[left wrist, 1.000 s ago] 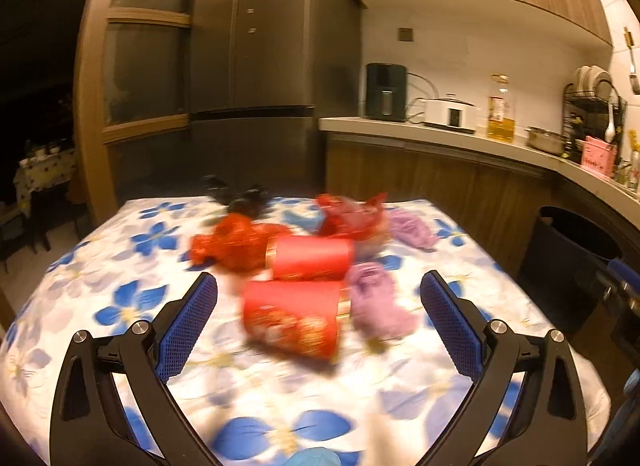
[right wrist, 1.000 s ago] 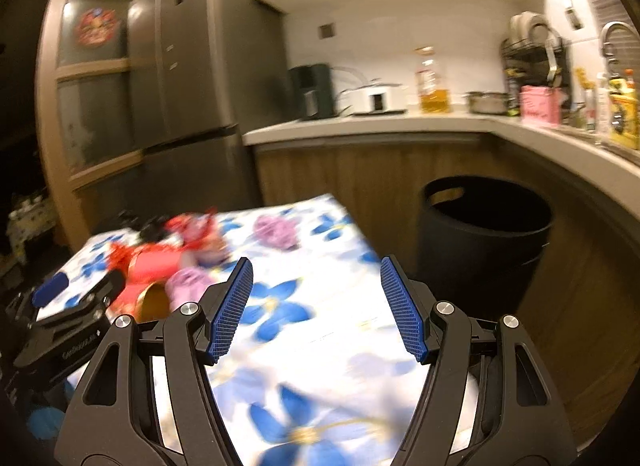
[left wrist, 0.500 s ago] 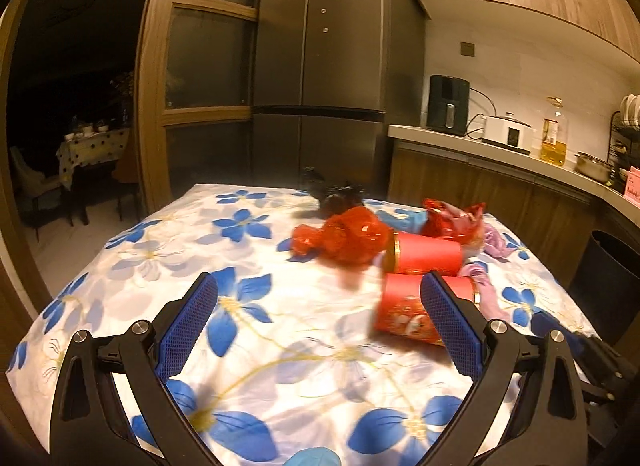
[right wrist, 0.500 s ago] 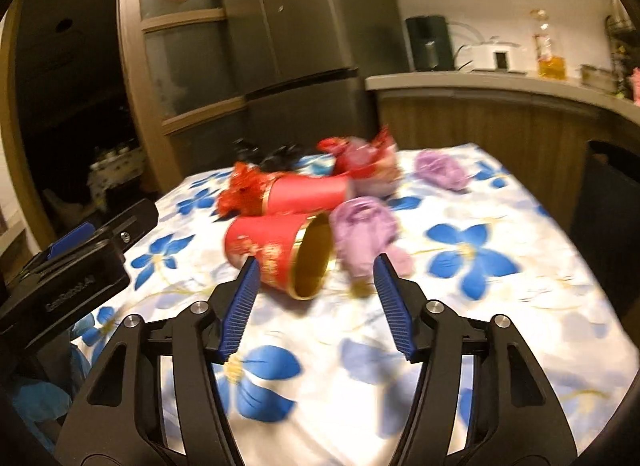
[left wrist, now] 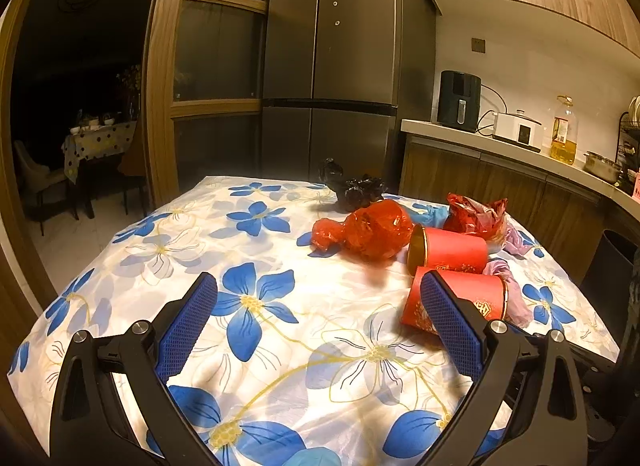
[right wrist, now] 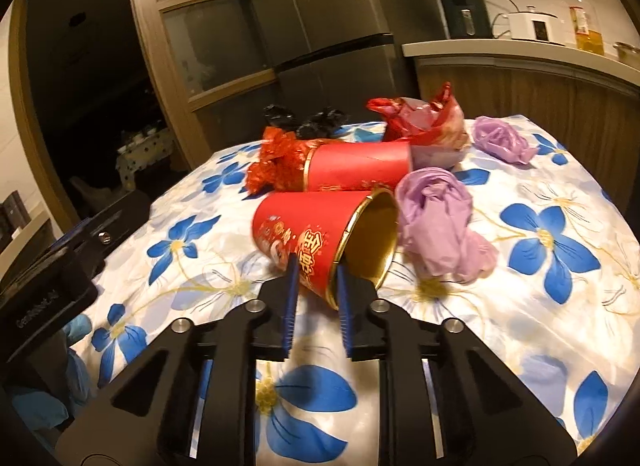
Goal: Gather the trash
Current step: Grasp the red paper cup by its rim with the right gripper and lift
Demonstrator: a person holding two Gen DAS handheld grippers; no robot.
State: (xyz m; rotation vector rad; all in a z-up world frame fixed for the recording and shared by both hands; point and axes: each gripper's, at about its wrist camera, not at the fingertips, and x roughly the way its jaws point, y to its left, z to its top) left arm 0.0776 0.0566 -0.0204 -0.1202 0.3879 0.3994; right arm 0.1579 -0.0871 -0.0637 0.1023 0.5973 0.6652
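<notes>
Here, floral tablecloth (left wrist: 256,298) in dim kitchen, left gripper (left wrist: 318,322) fingers spread, right gripper (right wrist: 316,298) fingers closing on red cup (right wrist: 312,234) rim.

Left wrist view looking low across table (left wrist: 160,250) toward fridge (left wrist: 328,65), right wrist view closer, both sharing red cups (right wrist: 320,234).

Near red cup (right wrist: 316,234), at the right gripper's (right wrist: 316,286) fingertips: gold Chinese characters, partly hidden, not surely readable.
Black device (right wrist: 40,294), left of that gripper: embossed wording, too blurred.
</notes>
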